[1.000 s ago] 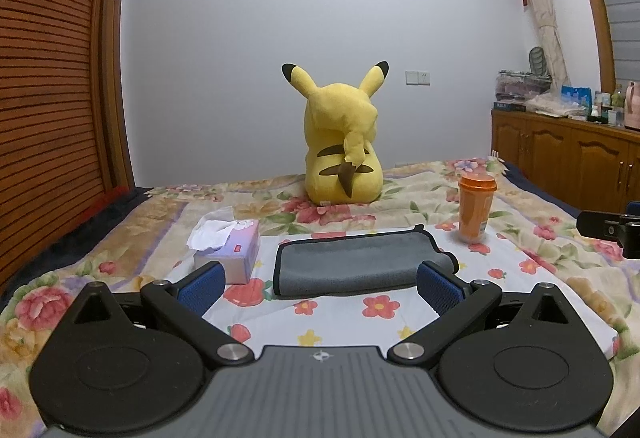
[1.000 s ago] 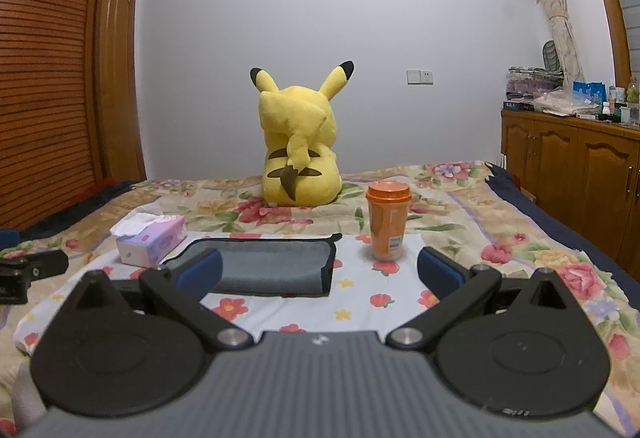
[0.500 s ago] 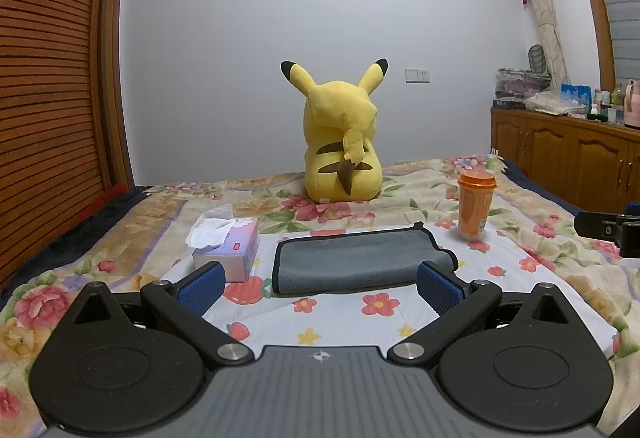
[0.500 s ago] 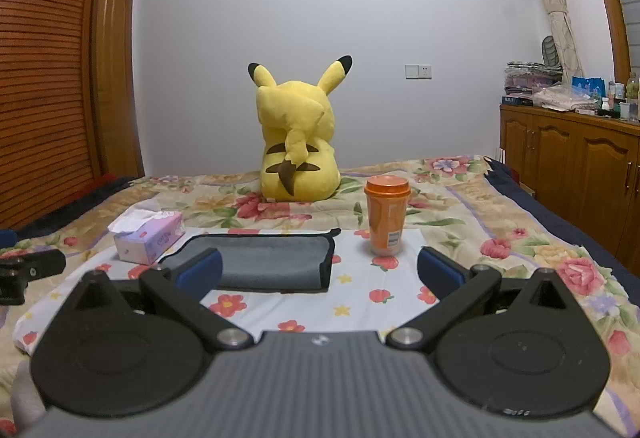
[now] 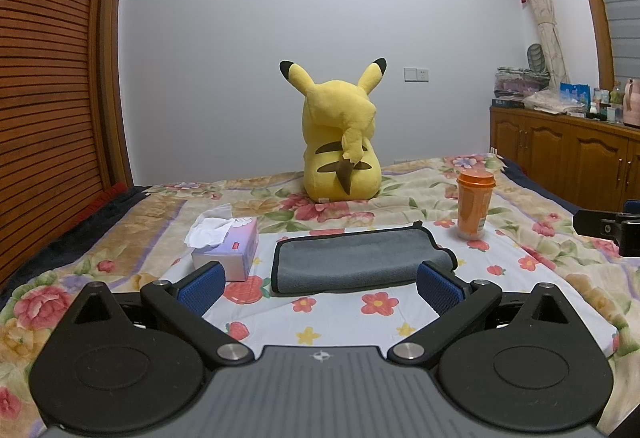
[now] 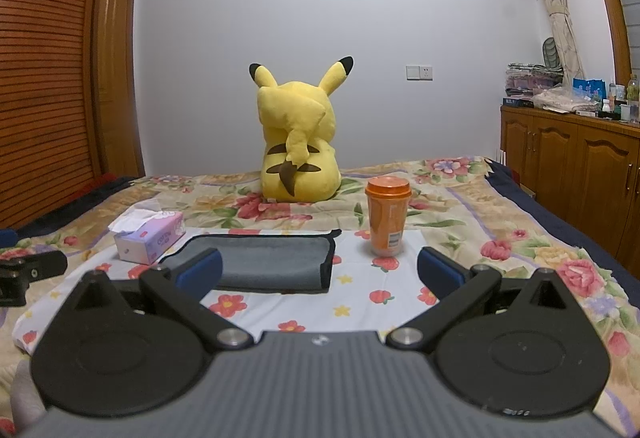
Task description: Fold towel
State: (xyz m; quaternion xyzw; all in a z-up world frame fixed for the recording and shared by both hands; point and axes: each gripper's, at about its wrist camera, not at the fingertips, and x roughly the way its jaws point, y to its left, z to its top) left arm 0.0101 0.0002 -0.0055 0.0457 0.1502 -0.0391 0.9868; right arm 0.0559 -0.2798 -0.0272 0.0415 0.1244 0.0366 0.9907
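A grey towel with black trim (image 5: 352,258) lies folded into a flat rectangle on a white flowered cloth (image 5: 380,318) on the bed. It also shows in the right wrist view (image 6: 272,262). My left gripper (image 5: 320,288) is open and empty, held above the bed just short of the towel's near edge. My right gripper (image 6: 320,270) is open and empty, to the right of the towel's near edge. The right gripper's tip shows at the right edge of the left wrist view (image 5: 608,230).
A tissue box (image 5: 228,250) stands left of the towel and an orange lidded cup (image 5: 474,204) stands to its right. A yellow plush toy (image 5: 340,146) sits behind. A wooden cabinet (image 5: 568,162) runs along the right wall, a slatted wardrobe (image 5: 48,98) along the left.
Both grippers have drawn back slightly and tilted up, so the towel sits a little lower in view. The towel has not moved.
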